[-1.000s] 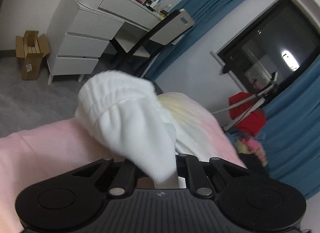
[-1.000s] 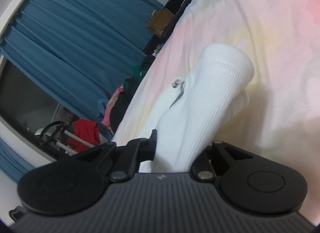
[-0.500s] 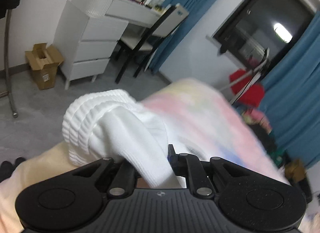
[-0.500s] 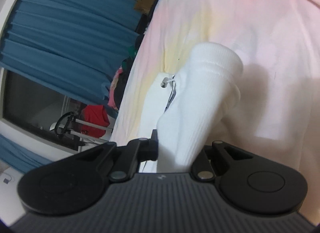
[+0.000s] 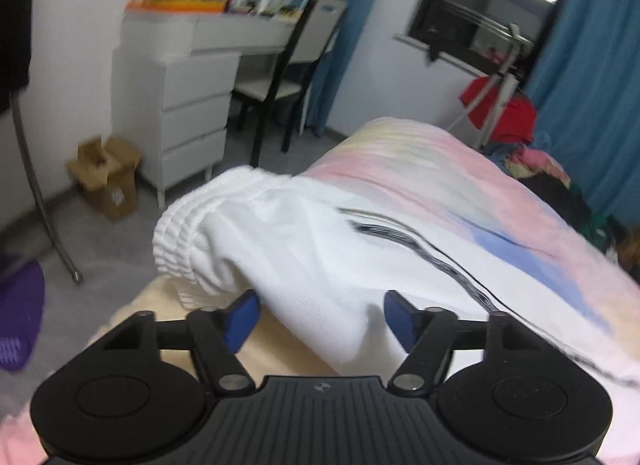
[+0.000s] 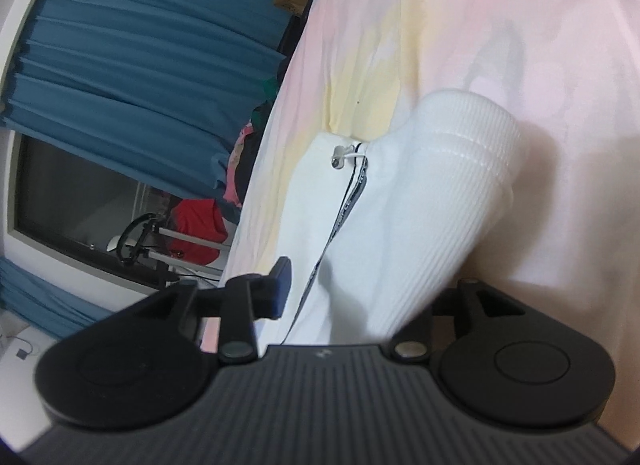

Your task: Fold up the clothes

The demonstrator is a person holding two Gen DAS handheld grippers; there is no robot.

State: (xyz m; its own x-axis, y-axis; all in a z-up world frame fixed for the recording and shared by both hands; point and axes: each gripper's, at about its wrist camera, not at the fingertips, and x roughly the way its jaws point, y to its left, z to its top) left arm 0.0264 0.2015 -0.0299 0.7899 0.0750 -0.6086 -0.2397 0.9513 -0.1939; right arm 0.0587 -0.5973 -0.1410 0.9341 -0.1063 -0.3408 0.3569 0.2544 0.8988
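Left gripper (image 5: 320,319): jaws spread wide, white fabric lying loose between them, gripped by neither blue pad.
Right gripper (image 6: 360,285): jaws wide apart too, the ribbed cuff (image 6: 460,153) resting between them.
White garment (image 5: 320,249): lies on the pastel bedspread (image 5: 460,161), elastic hem bunched at the bed's edge, dark zipper (image 5: 416,245) running along it.
Beyond: white dresser (image 5: 180,97), chair (image 5: 288,77), cardboard box (image 5: 106,175).

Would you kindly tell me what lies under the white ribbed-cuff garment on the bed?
The white ribbed-cuff garment rests on the pastel pink, yellow and blue bedspread, which shows all around it. Whatever lies directly beneath the cloth is covered, so I cannot tell if anything else is there.
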